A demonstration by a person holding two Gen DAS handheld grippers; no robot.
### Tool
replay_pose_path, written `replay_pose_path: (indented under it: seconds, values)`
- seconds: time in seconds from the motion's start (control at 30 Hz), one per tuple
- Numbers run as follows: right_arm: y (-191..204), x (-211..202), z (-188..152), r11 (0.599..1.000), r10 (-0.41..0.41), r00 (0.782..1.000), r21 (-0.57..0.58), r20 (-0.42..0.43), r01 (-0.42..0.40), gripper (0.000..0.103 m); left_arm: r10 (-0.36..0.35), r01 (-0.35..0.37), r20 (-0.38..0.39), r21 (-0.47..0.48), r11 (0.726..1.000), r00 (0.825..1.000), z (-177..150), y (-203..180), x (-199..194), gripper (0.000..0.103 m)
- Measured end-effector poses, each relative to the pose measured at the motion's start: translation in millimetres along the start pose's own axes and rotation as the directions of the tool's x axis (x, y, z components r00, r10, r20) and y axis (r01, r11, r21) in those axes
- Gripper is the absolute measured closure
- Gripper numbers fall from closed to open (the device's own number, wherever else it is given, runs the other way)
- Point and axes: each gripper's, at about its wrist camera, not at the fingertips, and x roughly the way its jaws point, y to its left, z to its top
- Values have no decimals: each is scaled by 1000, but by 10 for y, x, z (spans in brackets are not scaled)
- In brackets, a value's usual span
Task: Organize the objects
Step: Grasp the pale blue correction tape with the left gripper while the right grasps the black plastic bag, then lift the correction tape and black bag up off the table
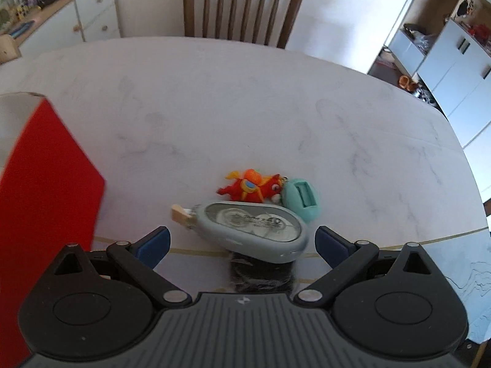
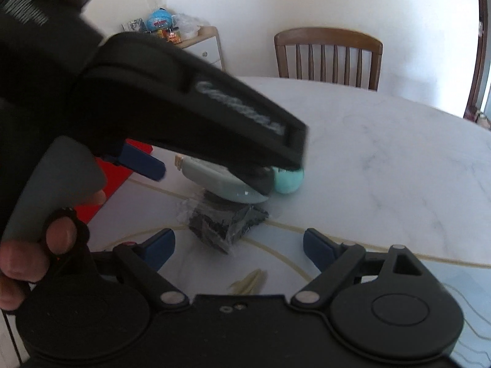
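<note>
Left wrist view: the left gripper point(image 1: 242, 239) hangs over the near part of a white marble-look table point(image 1: 276, 116), its blue-padded jaws spread wide and gripping nothing. Between and just beyond the fingertips lies a small cluster of things. A grey correction-tape dispenser point(image 1: 251, 227) lies flat, its beige tip pointing left, and rests partly on a black bundle wrapped in clear film point(image 1: 260, 276). Just behind the dispenser lies a red-and-orange toy figure point(image 1: 251, 185), touching a mint-green oval case point(image 1: 302, 197) on its right. A red box point(image 1: 46, 202) stands at the left edge of the view, well apart from the cluster. A wooden chair point(image 1: 242, 6) stands at the far side of the table, with a white cabinet point(image 1: 79, 15) to its left (its top is crowded with small items too blurred to name).

Right wrist view: the right gripper point(image 2: 239, 247) also stands wide, with nothing between its pads; the black bundle lies just ahead of its fingertips. The left gripper crosses the upper left of this view and covers part of the dispenser and the mint-green case. A person's hand point(image 2: 36, 245) holds the left gripper's handle at the lower left. A small pale object point(image 2: 248, 282) lies on the table near the right gripper's body; it is too blurred to identify.
</note>
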Motion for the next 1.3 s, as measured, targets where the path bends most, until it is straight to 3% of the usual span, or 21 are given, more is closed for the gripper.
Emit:
replay_pose_path:
  seconds: [0.3,0.57,0.63,0.77,0.93,1.03,1.3]
  values:
    - [19,45,25,999,1,1000,-38,24,0,16,1,-4,-67,-34,999,998,102,27,148,3]
    - [29,28,31,997,39,999,-70,32,-36,30,-43,43,-61,-5,999,997,75,-18,110,30]
    - [23,9,24,997,44,998,-67,33,-41,35,-55,54,-58,-8,998,997,75,-18,92,44]
    - [-2,-49,11,997,50,998,-57,36,-48,42,-61,61,-45,-11,998,997,42,23,50,55]
    - [-16,-169,-21,997,52,998,-62,40,-50,57,-86,83,-34,-58,995,996,0,140,13,75]
    - [-16,-261,-70,996,63,997,-72,41,-59,66,-108,106,-25,-78,991,994,-30,204,-14,76]
    - [-11,-544,-284,996,47,999,-78,27,-45,70,-149,148,-2,-100,984,989,-100,338,-140,84]
